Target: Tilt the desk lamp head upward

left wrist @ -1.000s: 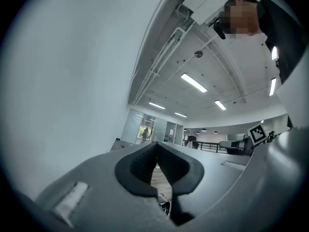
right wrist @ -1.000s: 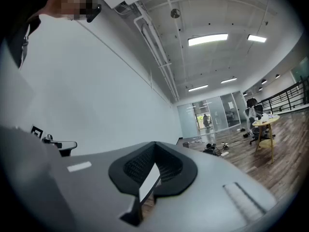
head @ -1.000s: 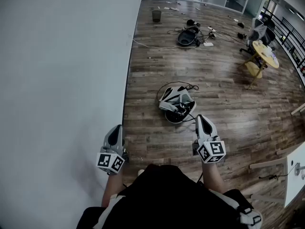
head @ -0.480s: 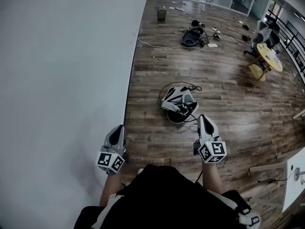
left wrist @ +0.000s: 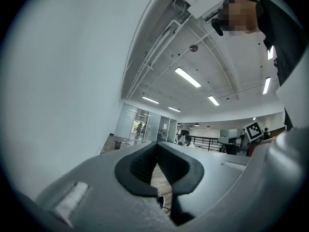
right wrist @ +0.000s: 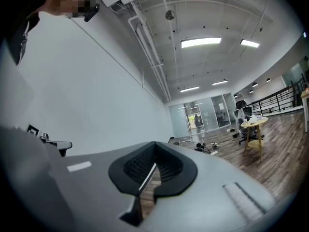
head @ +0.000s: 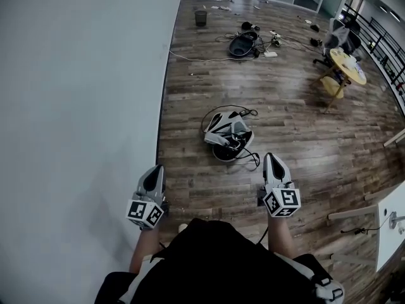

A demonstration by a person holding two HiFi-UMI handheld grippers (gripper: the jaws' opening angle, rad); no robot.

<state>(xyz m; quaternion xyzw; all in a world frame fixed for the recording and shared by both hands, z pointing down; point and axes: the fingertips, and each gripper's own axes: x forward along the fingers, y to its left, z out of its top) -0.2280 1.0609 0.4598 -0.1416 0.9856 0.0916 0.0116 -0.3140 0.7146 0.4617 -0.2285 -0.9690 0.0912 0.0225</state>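
1. Frankly, the first risk is one of finding, not of handling. I cannot be sure of the desk lamp in any view. Only a white desk corner [head: 391, 233] shows at the right edge of the head view, and the small thing on it is too small to name. If you go straight ahead, I judge that you will miss it.
2. The left gripper [head: 155, 170] and the right gripper [head: 272, 158] both have their jaws closed together, with nothing between them. Closed jaws can only push the lamp head, and a push may slide or tip the whole lamp. Open one pair before contact.
3. A bundle of gear with loose cables [head: 226, 135] lies on the wooden floor [head: 297, 125] ahead of you. A foot caught in a cable could make you stumble with both hands full.
4. The left gripper is close beside the white wall [head: 76, 106]. A careless turn to that side could knock it.
5. When you tilt the head upward, the base may lift if nothing steadies it. Probably the second gripper should hold it.
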